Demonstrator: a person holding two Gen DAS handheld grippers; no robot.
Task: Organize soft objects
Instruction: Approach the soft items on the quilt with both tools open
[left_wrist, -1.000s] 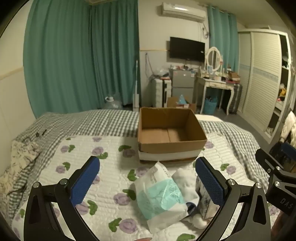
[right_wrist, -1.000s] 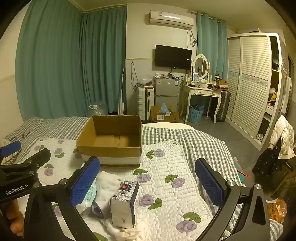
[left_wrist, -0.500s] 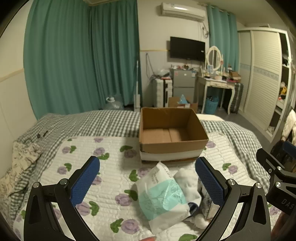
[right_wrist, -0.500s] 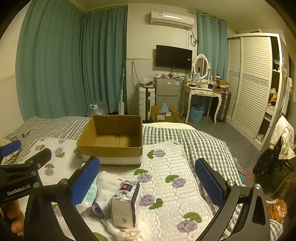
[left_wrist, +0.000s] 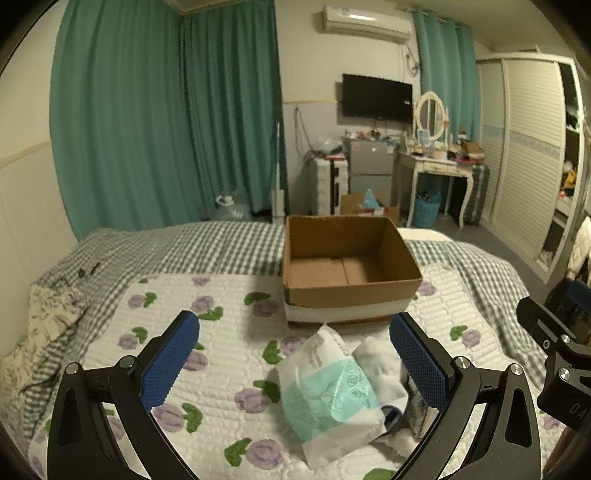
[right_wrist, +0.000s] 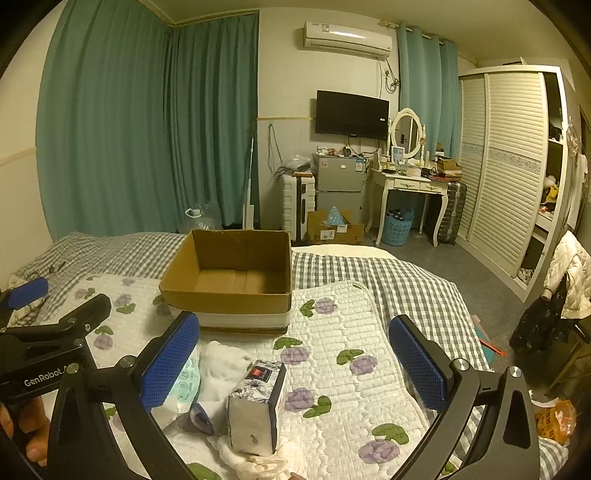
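Both grippers hover over the quilt (right_wrist: 343, 373) with fingers wide apart, holding nothing: the left gripper (left_wrist: 295, 363) above a white-and-teal packet (left_wrist: 328, 398), the right gripper (right_wrist: 293, 363) above a tissue pack (right_wrist: 258, 410). A white cloth (right_wrist: 221, 365) lies between packet and pack, touching both. Just beyond the pile stands an open cardboard box (left_wrist: 347, 266) on the bed. Farther off are green curtains (right_wrist: 147, 129) and a wardrobe (right_wrist: 513, 166).

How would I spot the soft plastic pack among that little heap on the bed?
Find the open brown cardboard box on the flowered white quilt. Just in front lies the heap; the white plastic pack alone has a mint-green printed panel, unlike the plain white cloth beside it.
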